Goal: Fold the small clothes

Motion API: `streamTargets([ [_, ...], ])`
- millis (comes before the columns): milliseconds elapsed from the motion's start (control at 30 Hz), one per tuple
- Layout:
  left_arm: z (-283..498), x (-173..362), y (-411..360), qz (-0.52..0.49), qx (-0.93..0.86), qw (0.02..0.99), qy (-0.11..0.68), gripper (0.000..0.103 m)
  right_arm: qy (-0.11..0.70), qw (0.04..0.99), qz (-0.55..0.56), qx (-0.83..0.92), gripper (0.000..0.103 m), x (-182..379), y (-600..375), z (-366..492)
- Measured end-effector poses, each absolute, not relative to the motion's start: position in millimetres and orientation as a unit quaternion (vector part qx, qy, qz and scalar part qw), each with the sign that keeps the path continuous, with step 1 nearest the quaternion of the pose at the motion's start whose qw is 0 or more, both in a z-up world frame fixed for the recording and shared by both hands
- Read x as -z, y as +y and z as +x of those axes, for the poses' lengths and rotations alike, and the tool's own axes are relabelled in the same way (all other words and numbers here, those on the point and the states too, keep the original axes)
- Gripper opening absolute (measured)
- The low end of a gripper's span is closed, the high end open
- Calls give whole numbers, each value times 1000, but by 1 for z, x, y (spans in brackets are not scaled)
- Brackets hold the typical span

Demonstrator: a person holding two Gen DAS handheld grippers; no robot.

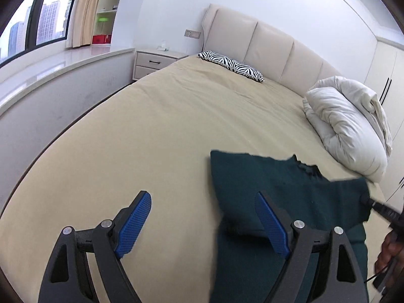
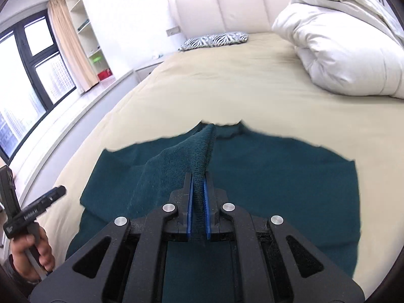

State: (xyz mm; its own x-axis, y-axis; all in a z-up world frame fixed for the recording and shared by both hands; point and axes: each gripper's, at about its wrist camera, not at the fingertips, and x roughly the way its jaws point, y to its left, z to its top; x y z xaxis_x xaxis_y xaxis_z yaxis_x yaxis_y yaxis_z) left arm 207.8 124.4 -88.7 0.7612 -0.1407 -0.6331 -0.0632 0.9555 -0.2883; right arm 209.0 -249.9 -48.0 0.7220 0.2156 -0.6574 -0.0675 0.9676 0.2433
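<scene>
1. Right wrist view: the right tongs [image 2: 198,184] are clamped tight on a ribbed edge of the dark green knitted garment [image 2: 265,176], the fabric pinched between the blue pads [image 2: 190,202] and pulled up into a ridge in front of them.
2. The rest of the garment lies spread on the beige sheet of the bed [image 2: 202,88], at the near end of the mattress, its far edge blurred.
3. Left wrist view: the left tongs [image 1: 202,202] stand wide apart with nothing between them; the left finger is over bare sheet, the right finger over the garment's left part.
4. In that view the right tongs' tip shows at the garment's right corner, with fabric lifted there.
5. A person's hand [image 2: 32,257] grips the left tool's handle at the lower left of the right wrist view.
6. A rolled white duvet [image 1: 348,123] lies on the bed's right side, well apart from the garment; a zebra-striped pillow [image 1: 232,65] rests by the padded headboard [image 1: 265,43].
7. A nightstand [image 1: 154,63] stands beside the bed, near the window [image 1: 38,20].
</scene>
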Motion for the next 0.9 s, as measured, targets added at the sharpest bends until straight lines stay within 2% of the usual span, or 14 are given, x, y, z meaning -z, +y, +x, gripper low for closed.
streamTargets([
  [233, 268, 113, 104, -120, 20, 909, 399, 86, 435, 883, 173, -42, 6, 132, -303, 237],
  [433, 302, 132, 92, -103, 24, 893, 437, 83, 423, 886, 184, -51, 7, 140, -310, 235],
  [467, 307, 133, 92, -105, 27, 891, 442, 80, 420, 888, 182, -52, 7, 137, -311, 232],
  [533, 317, 137, 91, -103, 31, 885, 452, 57, 405, 896, 172, -55, 7, 128, -309, 229],
  [567, 321, 139, 88, -95, 32, 884, 456, 51, 399, 900, 167, -54, 7, 122, -308, 221],
  [633, 329, 142, 81, -83, 39, 883, 461, 25, 384, 908, 158, -55, 7, 111, -304, 219],
  [733, 335, 143, 73, -70, 46, 882, 464, 11, 396, 905, 149, -49, 7, 114, -301, 223],
  [800, 334, 141, 72, -66, 46, 885, 458, 8, 425, 892, 147, -40, 6, 131, -302, 230],
  [900, 321, 129, 82, -68, 41, 901, 426, 8, 419, 890, 179, -34, 6, 133, -308, 227],
])
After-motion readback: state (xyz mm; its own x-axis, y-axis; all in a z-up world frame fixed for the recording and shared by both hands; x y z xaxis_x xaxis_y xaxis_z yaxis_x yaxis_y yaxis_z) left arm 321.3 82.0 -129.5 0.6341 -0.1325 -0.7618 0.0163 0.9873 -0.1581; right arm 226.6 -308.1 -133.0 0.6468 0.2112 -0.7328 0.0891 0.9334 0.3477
